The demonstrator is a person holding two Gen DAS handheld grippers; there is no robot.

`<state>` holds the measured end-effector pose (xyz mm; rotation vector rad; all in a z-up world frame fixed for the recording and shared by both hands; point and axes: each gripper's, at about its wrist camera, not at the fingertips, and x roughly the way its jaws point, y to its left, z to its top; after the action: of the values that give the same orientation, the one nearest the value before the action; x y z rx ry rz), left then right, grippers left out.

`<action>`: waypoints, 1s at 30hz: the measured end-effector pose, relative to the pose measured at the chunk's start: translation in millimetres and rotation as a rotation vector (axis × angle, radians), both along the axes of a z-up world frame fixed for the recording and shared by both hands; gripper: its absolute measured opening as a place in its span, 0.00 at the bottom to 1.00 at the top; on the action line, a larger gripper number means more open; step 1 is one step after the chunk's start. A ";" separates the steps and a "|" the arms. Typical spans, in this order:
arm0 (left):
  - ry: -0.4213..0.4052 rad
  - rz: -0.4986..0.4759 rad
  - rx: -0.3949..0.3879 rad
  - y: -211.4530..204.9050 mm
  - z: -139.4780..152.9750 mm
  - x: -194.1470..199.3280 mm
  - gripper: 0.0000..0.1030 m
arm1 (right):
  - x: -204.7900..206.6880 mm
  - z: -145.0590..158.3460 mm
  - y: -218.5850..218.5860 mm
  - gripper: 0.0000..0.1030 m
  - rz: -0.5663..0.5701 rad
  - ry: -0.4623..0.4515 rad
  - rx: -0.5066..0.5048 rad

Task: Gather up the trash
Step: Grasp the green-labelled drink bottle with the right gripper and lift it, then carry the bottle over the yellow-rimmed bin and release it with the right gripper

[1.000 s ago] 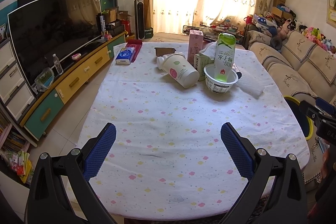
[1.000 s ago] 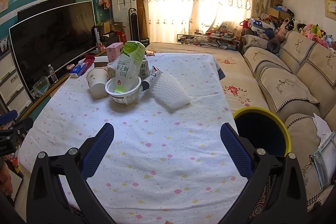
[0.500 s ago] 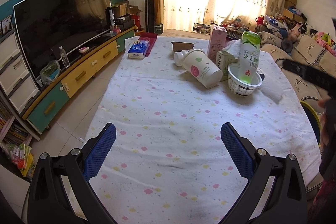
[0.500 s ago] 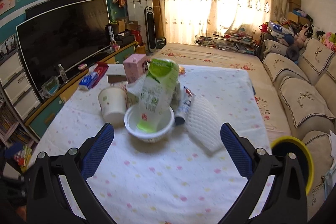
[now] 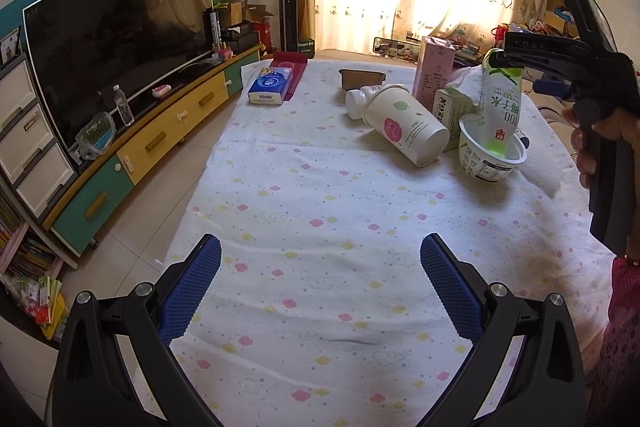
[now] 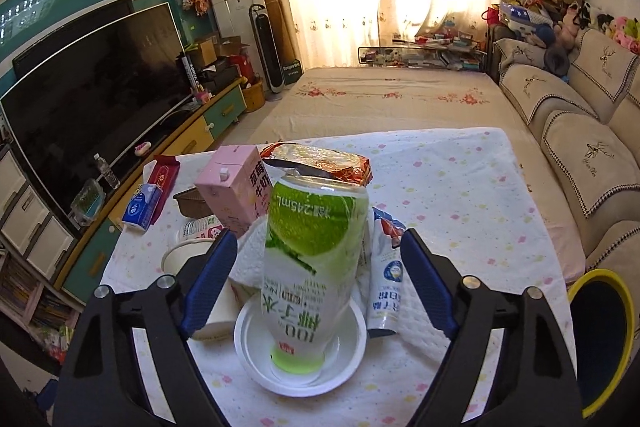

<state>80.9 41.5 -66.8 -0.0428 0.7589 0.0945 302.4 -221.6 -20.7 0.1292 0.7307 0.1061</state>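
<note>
A green-and-white drink carton [image 6: 314, 267] stands upside down in a white plastic bowl [image 6: 300, 359]. My right gripper [image 6: 320, 279] is open, with one finger on each side of the carton's upper part, not clamped. In the left wrist view the right gripper [image 5: 520, 67] sits over the carton [image 5: 500, 115] and bowl [image 5: 490, 163]. My left gripper [image 5: 320, 287] is open and empty, low over the table's near part. A tipped paper cup [image 5: 404, 123], a pink carton [image 6: 236, 191], a snack bag [image 6: 320, 163] and a white tube [image 6: 388, 275] lie around the bowl.
A yellow-rimmed dark bin [image 6: 600, 339] stands at the table's right side by the sofa [image 6: 592, 155]. A blue tissue pack [image 5: 269, 87] and a brown tray [image 5: 361, 79] lie at the far end. A TV [image 5: 116, 43] on a cabinet runs along the left.
My right gripper has moved forward to the carton, which now stands between its open fingers. My left gripper has drifted slightly forward over the table.
</note>
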 end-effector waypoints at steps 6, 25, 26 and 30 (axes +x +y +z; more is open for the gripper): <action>0.011 -0.002 -0.006 1.4 -5.6 2.3 0.95 | 16.2 -7.9 8.9 0.64 -0.011 0.030 -0.032; 0.003 -0.022 0.015 -11.1 -0.4 -1.5 0.95 | -38.6 38.3 -26.3 0.52 0.006 -0.132 0.122; 0.003 -0.025 0.016 -12.4 0.0 -1.1 0.95 | -43.4 42.5 -29.3 0.52 0.009 -0.145 0.124; 0.003 -0.040 0.020 -18.4 1.5 -0.6 0.95 | -66.5 58.0 -53.1 0.52 -0.008 -0.197 0.122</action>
<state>80.3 23.1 -65.3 -0.0082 0.7610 0.0644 235.8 -274.7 37.3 0.2349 0.5272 0.1541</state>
